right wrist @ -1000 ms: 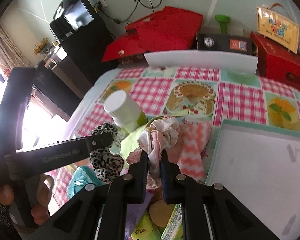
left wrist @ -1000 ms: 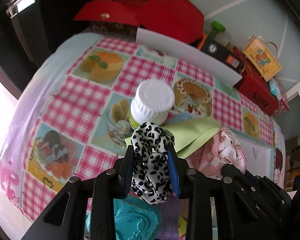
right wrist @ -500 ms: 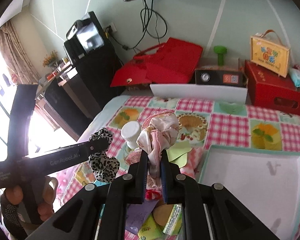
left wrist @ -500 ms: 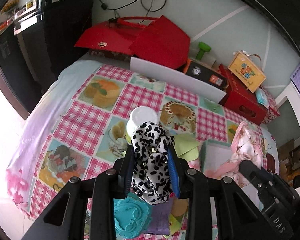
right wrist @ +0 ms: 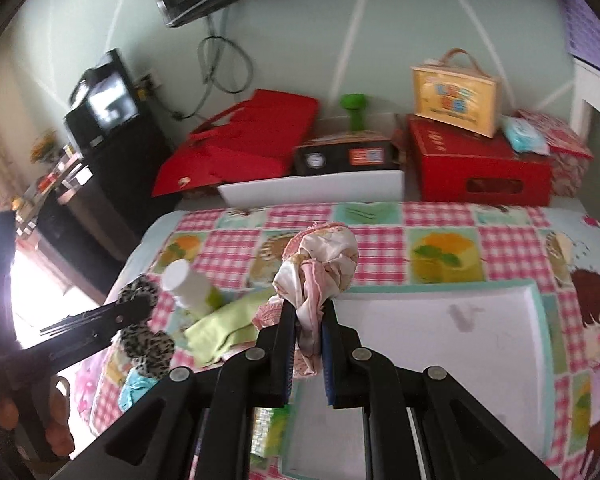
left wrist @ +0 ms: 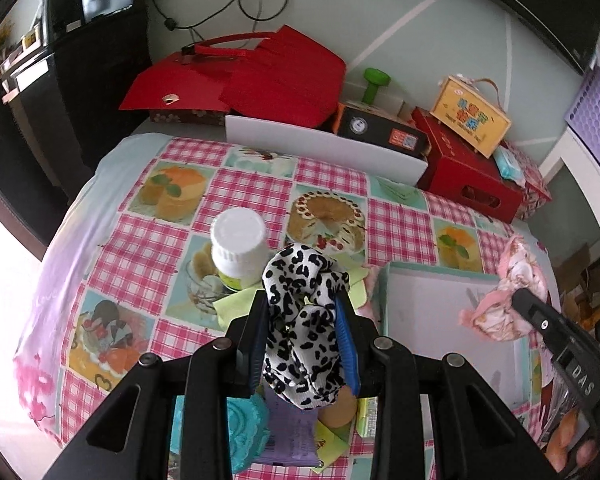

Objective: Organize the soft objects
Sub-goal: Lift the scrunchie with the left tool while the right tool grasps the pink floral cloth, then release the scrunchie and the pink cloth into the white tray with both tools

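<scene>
both hand-held grippers have lifted, apparently: leopard scrunchie (left wrist: 300, 320), pink cloth (right wrist: 320, 264).

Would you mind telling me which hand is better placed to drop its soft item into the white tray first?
Right, probably. The right gripper, shut on the pink cloth, hangs over the white tray; the left gripper holds the leopard-print scrunchie beside it.

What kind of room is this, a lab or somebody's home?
Most likely a lived-in home. A food-print checked tablecloth covers the table, red gift boxes and a yellow carry box are stacked by the wall, and a small television sits on a dark cabinet.
</scene>
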A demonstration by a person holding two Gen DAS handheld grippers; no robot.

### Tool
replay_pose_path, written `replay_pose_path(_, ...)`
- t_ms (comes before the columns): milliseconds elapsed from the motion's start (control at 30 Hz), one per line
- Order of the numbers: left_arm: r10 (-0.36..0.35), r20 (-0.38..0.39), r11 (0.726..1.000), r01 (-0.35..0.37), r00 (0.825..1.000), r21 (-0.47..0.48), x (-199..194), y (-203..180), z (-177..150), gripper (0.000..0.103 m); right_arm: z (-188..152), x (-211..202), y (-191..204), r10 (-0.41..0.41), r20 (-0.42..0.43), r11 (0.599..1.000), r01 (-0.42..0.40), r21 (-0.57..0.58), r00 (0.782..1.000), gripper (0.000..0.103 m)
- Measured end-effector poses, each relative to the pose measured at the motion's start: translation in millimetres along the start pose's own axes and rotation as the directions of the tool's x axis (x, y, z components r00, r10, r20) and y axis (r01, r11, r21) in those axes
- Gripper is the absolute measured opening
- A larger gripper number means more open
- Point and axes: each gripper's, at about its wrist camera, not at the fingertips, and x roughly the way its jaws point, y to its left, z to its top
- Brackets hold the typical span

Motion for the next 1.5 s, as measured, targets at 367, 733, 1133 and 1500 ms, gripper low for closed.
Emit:
replay_pose_path(367,-0.041,-0.046,0.995,0.045,0.998,0.089,21.6,-48.3,-8.3,0.033,-1.3,-10.9,-71.0,-0.154,-0.008,0.979,0.154,0.133,0.988,0.012)
replay_pose_path(733,-0.087,-0.122,0.977,0.109,0.989,0.183,61.5,-109.3,-28.1,0.033,-14.3,-14.6,-147.6,-0.271,-0.070,0.917,0.280,0.284,0.960,0.013)
replay_pose_path(1133,-0.163,-0.154,0.958,0.194,0.975,0.213,102.7,-151.7,-42.5,0.033,-28.0,32.9,-181.2,-0.242,-0.165,0.895,0.286,0.341,0.956,0.014)
replay_pose_path(1500,-0.141,-0.175,0.972,0.170,0.974,0.164,134.6,-140.6,-41.3,0.043,-42.1,68.4,-192.6,-0.251,-0.239,0.887,0.322,0.332,0.938,0.016)
